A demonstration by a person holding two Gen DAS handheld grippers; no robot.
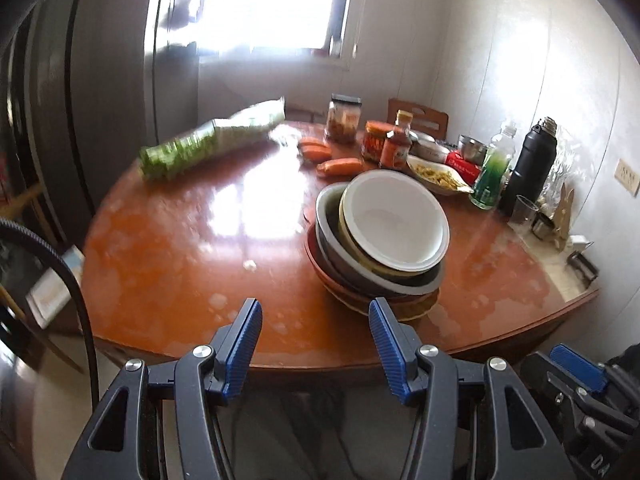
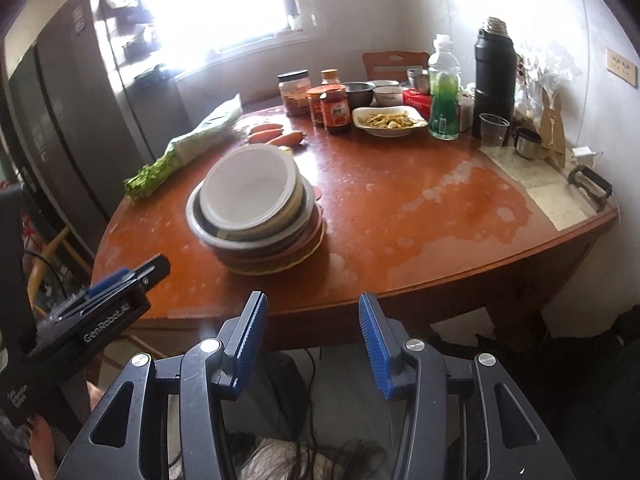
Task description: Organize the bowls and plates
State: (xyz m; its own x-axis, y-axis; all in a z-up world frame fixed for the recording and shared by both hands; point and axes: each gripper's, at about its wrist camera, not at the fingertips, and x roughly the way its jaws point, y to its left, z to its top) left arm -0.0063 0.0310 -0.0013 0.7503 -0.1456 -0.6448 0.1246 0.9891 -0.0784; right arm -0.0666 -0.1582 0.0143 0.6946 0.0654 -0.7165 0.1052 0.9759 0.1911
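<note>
A stack of bowls and plates (image 1: 380, 240) (image 2: 256, 212) stands on the round reddish table (image 1: 180, 248) (image 2: 400, 208), a white bowl (image 1: 396, 220) (image 2: 250, 192) on top, tilted, over a grey metal bowl and brown plates. My left gripper (image 1: 314, 312) hangs open over the table's near edge, short of the stack, nothing between its fingers. My right gripper (image 2: 312, 304) is also open and empty, off the table's front edge, the stack ahead to its left. The left gripper (image 2: 120, 280) shows at the left of the right wrist view.
At the back of the table stand jars (image 2: 294, 92), sauce bottles (image 2: 336, 108), a plate of food (image 2: 390, 120), a green bottle (image 2: 444, 88), a black flask (image 2: 494, 76), a plastic cup (image 2: 494, 130). Carrots (image 2: 276, 134) and bagged greens (image 2: 188, 148) lie at the left. A fridge (image 2: 60, 120) stands at the left.
</note>
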